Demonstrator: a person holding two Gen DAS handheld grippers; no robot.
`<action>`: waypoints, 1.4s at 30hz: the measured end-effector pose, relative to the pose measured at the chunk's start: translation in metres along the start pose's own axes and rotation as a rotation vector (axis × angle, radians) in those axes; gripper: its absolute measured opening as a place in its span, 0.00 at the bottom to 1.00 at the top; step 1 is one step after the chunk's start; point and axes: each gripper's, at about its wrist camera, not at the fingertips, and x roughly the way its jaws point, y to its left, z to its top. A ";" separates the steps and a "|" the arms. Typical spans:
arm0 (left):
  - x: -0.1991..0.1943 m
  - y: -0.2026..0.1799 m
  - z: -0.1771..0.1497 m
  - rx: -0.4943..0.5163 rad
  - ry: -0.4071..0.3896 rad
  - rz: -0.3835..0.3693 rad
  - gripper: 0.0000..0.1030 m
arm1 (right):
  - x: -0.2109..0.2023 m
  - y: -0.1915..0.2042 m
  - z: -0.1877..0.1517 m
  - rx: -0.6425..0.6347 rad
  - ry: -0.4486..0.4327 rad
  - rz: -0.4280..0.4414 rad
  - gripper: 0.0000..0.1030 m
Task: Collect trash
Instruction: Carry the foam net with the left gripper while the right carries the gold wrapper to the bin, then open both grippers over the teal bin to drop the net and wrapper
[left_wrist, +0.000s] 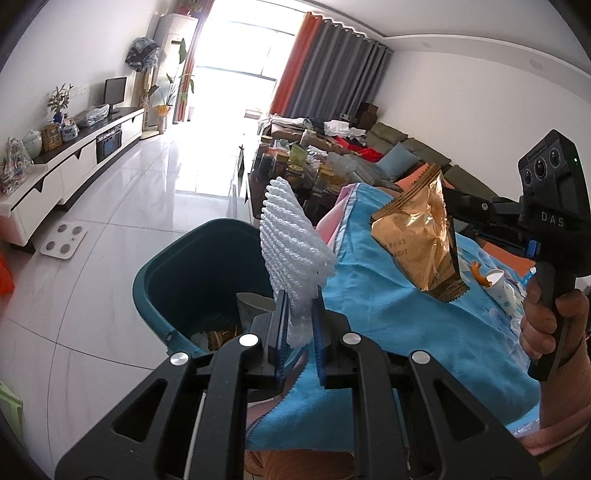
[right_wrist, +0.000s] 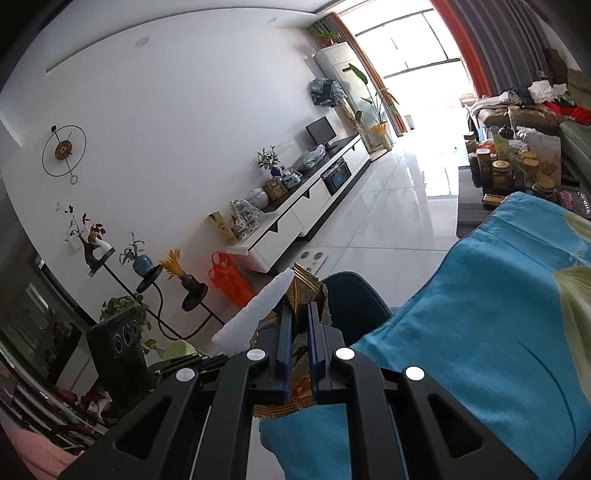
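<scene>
Above the teal bin (left_wrist: 192, 273), at the edge of the surface draped in blue cloth (left_wrist: 388, 302), we find two pieces of trash held in the air. The white foam net sleeve (left_wrist: 291, 240) stands upright between the pads of the left gripper (left_wrist: 300, 314), whose jaws are clamped on its lower end; the grip is low, we judge, so that the bulk of the sleeve hangs clear and can fall freely. The gold snack wrapper (left_wrist: 421, 243) is pinched along one side by the right gripper (left_wrist: 448, 206), jaws pressed together on the foil, with a person's hand (left_wrist: 550, 325) around the handle. In the right wrist view the same wrapper (right_wrist: 303, 291) shows crumpled between the closed jaws of that gripper (right_wrist: 299, 325), with the sleeve (right_wrist: 255, 314) just beside it.

The bin stands on the floor, against the surface, open-topped, and already holds some scraps. We judge that both items are being carried toward it for release; the sleeve is nearly over the opening, the wrapper over the cloth. A paper cup (left_wrist: 495, 280) and other litter remain on the cloth further right, so collection appears unfinished.
</scene>
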 end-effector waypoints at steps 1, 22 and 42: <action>0.001 0.000 0.000 -0.004 0.002 0.004 0.13 | 0.003 0.000 0.001 0.004 0.005 0.006 0.06; 0.019 0.010 0.003 -0.039 0.032 0.066 0.13 | 0.058 0.002 0.006 0.037 0.062 0.029 0.06; 0.065 0.022 0.009 -0.090 0.107 0.102 0.13 | 0.122 -0.006 0.002 0.077 0.160 -0.050 0.09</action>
